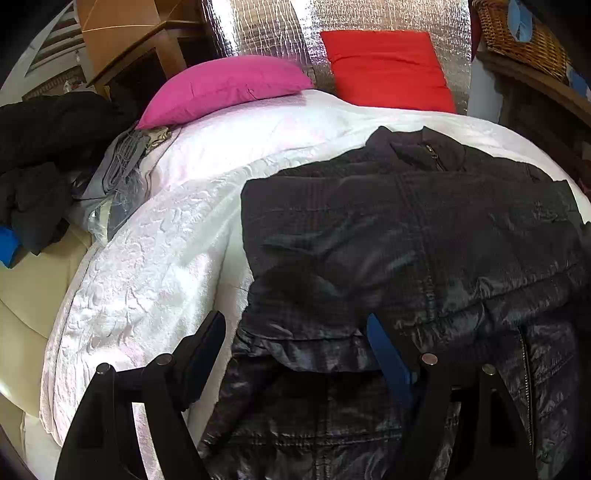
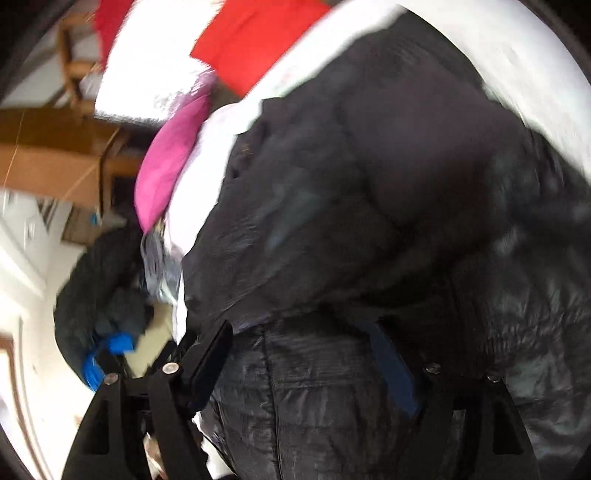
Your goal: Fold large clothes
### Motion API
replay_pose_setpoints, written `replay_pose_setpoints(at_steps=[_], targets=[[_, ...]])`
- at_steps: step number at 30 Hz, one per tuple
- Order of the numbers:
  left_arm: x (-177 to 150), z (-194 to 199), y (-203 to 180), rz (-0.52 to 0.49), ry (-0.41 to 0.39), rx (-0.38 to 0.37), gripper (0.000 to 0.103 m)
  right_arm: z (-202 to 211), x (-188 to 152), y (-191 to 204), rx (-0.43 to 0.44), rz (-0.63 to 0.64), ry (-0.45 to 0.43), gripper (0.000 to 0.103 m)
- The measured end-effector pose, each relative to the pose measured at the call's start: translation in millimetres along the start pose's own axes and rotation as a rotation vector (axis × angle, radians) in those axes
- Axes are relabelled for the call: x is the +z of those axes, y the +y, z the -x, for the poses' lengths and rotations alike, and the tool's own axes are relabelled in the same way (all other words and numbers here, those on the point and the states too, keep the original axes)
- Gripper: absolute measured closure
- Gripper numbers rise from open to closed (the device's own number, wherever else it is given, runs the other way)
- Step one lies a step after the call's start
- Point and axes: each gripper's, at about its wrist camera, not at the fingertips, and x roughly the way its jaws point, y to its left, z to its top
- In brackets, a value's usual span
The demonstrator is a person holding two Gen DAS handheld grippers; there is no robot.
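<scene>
A black quilted puffer jacket lies front-up on a white bedspread, collar toward the pillows, its left sleeve folded across the chest. My left gripper is open, its fingers wide apart over the jacket's lower left part, with nothing held. In the blurred, tilted right wrist view the jacket fills most of the frame. My right gripper is open just above the jacket's fabric, holding nothing.
A pink pillow and a red pillow lie at the head of the bed against a silver foil panel. A pile of dark clothes sits at the left. A wicker basket stands at the back right.
</scene>
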Motion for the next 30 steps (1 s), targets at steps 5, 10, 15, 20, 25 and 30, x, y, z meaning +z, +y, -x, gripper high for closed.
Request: replay_pose_setpoints(at_steps=[5,10,15,20,25,30], targets=[[2,-5,-9,-0.012,0.020,-0.006,0.024,-9,9,-14,0.119,-0.113,-0.115,0.023],[2,-7,-9,-0.016,0.028,-0.012,0.024,-12,9,-12,0.099,-0.138,-0.234,0.043],[0,-13,0,-0.006,0.050,0.024,0.024,8,5,-5,-0.021,-0.065,-0.333,0.071],[-3,-30,4,0.022,0.133,-0.019,0.023,-3,9,-8,-0.151,-0.003,-0.312,0.071],[0,-15,16,0.085,0.102,-0.082,0.024,9,12,-6,-0.031,-0.037,-0.258,0.059],[-3,-6,30,0.177,0.113,-0.196,0.024,37,16,-29,0.026,-0.147,-0.326,0.017]])
